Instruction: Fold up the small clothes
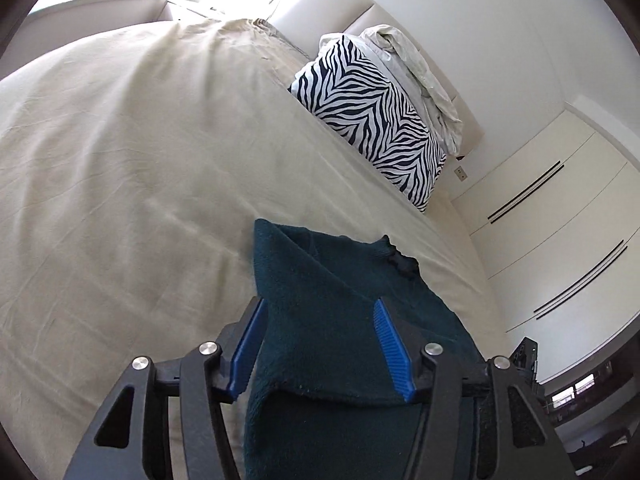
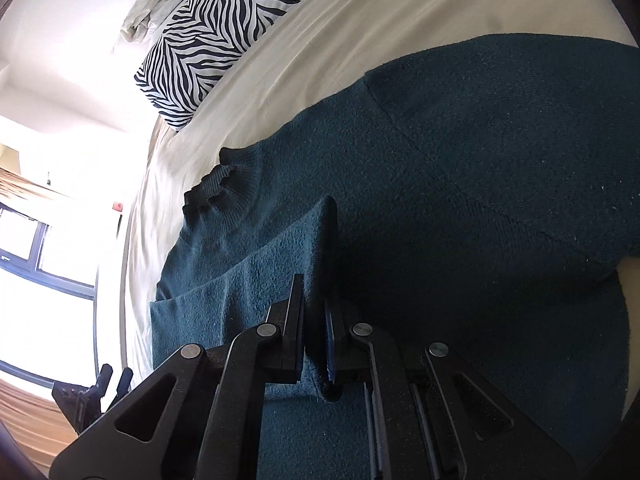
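Note:
A dark teal knitted sweater [image 2: 480, 160] lies spread on the beige bed sheet [image 2: 360, 32], its ribbed collar [image 2: 216, 184] toward the bed's edge. My right gripper [image 2: 314, 292] is shut on a raised fold of the sweater, which stands up as a thin ridge between the fingers. In the left wrist view the sweater [image 1: 320, 272] tents up from the sheet [image 1: 120, 160]. A thick bunch of it fills the gap between the blue pads [image 1: 390, 344] of my left gripper [image 1: 320, 304], which is shut on it.
A zebra-print pillow [image 1: 372, 120] and crumpled pale bedding [image 1: 416, 68] lie against the headboard. White wardrobe doors [image 1: 560, 220] stand beyond the bed's side. A bright window [image 2: 40, 248] and a black two-pronged object [image 2: 108, 384] are past the bed edge.

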The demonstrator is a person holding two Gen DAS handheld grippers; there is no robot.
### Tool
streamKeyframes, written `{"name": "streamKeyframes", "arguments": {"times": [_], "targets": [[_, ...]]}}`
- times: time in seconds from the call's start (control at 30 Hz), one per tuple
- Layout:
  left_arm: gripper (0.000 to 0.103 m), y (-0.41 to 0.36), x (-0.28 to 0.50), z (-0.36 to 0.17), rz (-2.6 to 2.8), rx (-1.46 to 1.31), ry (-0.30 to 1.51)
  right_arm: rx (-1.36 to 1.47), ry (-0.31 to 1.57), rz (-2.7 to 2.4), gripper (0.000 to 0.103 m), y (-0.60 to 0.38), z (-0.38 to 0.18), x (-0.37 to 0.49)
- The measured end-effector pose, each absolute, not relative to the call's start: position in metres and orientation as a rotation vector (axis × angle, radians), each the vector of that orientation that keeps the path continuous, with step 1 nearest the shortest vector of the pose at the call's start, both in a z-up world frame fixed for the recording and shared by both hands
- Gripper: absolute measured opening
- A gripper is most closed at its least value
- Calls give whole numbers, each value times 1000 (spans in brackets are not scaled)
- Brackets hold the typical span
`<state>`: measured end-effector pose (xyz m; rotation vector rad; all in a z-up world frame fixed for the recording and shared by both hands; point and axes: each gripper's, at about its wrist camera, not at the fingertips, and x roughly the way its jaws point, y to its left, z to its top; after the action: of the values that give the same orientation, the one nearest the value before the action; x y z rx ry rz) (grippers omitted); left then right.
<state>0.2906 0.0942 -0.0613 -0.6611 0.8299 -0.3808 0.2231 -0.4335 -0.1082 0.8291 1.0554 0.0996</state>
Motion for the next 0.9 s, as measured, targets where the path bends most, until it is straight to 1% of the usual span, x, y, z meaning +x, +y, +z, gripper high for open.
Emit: {"name": "streamKeyframes", "arguments": {"times": [0.03,0.07,0.13,0.3,0.37,0.43,0.47,0.6,0.8,0.9], "targets": [[64,91,299,-64,-411,-683,846,831,1056,97,7,-437,-110,223],[66,88,307,-67,-440,-704,862,833,1054,94,7,-439,-111,223],[66,83,322,-76,-482,-742,890,854,1058,95,9,-443,-116,225],[66,70,358,-95,-534,-765,955,888,1060,112,9,-450,-127,229],[66,70,375,-113,-516,-777,1010,878,1061,114,9,-450,-128,230],[61,73,383,-126,-518,-784,1017,873,1060,113,9,-449,-127,232],[61,72,384,-127,-525,-779,1013,869,1060,112,9,-449,-127,234],[64,67,370,-123,-564,-721,996,862,1061,111,9,-449,-126,236],[64,64,326,-119,-597,-656,973,876,1054,110,9,-450,-126,231],[72,64,303,-112,-610,-636,951,876,1053,103,9,-451,-124,228]]}}
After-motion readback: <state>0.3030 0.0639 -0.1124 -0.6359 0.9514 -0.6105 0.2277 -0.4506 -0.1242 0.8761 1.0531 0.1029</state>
